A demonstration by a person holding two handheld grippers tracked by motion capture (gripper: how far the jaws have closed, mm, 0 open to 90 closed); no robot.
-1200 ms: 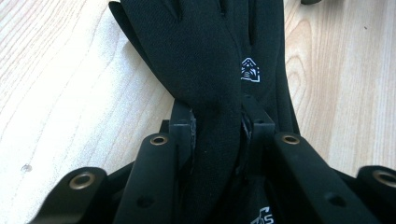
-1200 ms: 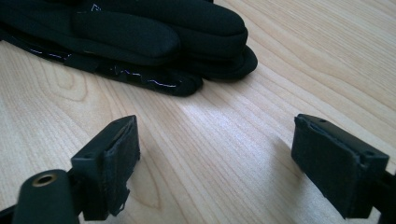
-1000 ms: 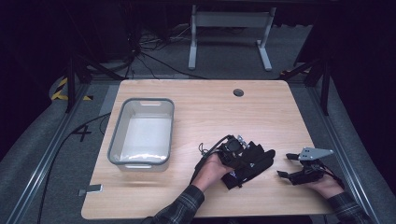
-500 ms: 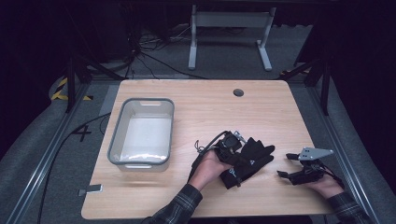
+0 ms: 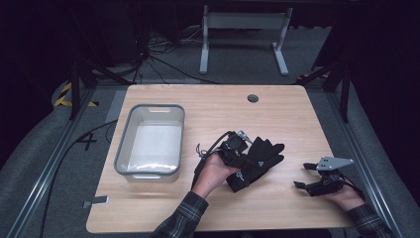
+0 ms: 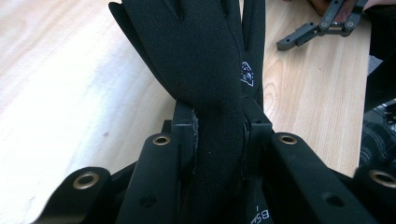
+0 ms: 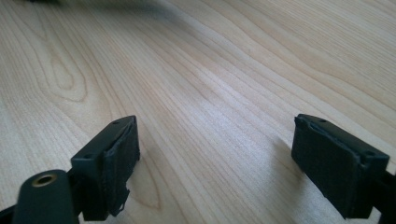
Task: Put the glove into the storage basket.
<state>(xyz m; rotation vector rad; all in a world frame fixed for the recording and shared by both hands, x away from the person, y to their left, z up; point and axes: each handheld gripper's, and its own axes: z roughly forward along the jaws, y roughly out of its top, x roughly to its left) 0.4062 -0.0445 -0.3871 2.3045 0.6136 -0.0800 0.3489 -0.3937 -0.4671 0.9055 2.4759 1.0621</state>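
**Left gripper pinches a black glove over the table**

The table [image 5: 163, 208] is big, made of pale wood, with rounded corners. It has a small dark hole [image 5: 253, 98] near its far edge, at about 12 o'clock.

The bin [image 5: 122, 148] is the next biggest thing. It is a clear box with a grey rim. It sits on the table at about 9 o'clock, well apart from both grippers.

The glove [image 5: 260, 161] is black with a small white mark on it. It is near the middle of the table, a little toward 5 o'clock. Its fingers fan out toward 2 o'clock. In the left gripper view the glove [image 6: 205, 70] runs up from between the two black jaws, and the wood shows on both sides of it.

The left gripper [image 5: 236, 154] is just left of the glove, at about 9 o'clock from it, with a hand [image 5: 214, 171] wrapped around it. Its jaws are pressed on the glove from both sides, so it is pinching the glove.

The right gripper [image 5: 301, 176] is at about 4 o'clock on the table, near the glove but not touching it. Its jaws are spread wide. In the right gripper view there is bare wood between the two pads [image 7: 116, 154].
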